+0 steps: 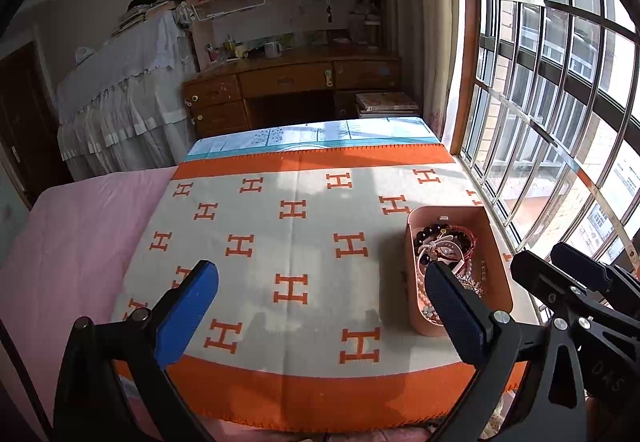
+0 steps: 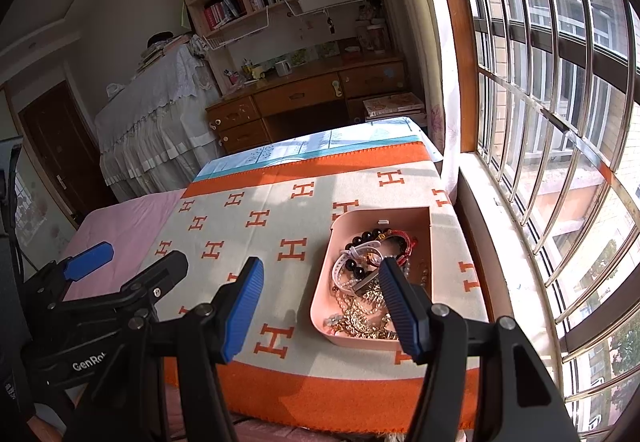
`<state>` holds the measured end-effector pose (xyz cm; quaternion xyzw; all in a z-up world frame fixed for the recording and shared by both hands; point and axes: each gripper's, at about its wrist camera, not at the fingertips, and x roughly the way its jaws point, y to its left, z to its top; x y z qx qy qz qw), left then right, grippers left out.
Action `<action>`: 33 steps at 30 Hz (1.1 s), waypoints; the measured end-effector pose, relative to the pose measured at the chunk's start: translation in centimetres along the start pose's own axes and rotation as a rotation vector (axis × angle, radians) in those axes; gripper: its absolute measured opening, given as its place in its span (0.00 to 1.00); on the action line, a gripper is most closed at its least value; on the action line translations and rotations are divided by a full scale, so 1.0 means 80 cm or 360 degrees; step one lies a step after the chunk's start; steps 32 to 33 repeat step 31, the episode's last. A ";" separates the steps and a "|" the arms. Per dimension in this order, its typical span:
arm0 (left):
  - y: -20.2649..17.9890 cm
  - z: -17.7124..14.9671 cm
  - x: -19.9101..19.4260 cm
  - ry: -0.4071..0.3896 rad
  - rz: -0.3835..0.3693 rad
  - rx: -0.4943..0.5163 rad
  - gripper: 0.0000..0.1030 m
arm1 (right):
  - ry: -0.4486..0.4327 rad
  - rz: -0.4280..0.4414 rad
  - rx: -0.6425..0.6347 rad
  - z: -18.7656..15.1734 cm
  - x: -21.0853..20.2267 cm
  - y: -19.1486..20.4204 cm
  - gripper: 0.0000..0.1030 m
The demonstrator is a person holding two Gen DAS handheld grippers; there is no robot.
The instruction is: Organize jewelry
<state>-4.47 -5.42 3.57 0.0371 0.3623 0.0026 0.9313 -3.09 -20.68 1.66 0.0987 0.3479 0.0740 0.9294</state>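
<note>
A pink tray (image 1: 498,242) (image 2: 326,278) sits on the right side of an orange and cream blanket (image 1: 304,242) (image 2: 280,226). It holds a tangle of jewelry (image 2: 368,270) (image 1: 444,242): dark bead bracelets, a white strap, a red bracelet, pearls and gold chains. My left gripper (image 1: 320,302) is open and empty above the blanket, left of the tray. My right gripper (image 2: 320,306) is open and empty above the tray's near left edge. The left gripper also shows in the right wrist view (image 2: 124,258), the right one in the left wrist view (image 1: 560,266).
The blanket lies on a pink bed (image 1: 72,242). A barred window (image 2: 560,122) and its sill (image 2: 504,262) run along the right. A wooden desk (image 1: 292,82) with bookshelves stands beyond the bed. A cloth-covered piece of furniture (image 1: 120,90) stands at the back left.
</note>
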 end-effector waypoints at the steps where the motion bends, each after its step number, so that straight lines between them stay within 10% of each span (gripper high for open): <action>1: 0.001 0.000 0.000 0.0002 0.0000 -0.0003 0.99 | 0.0001 0.0000 0.0000 0.000 0.000 0.001 0.59; 33: 0.005 -0.003 0.002 0.0007 -0.0004 -0.0009 0.99 | 0.0000 0.0000 0.0002 -0.003 0.000 0.001 0.59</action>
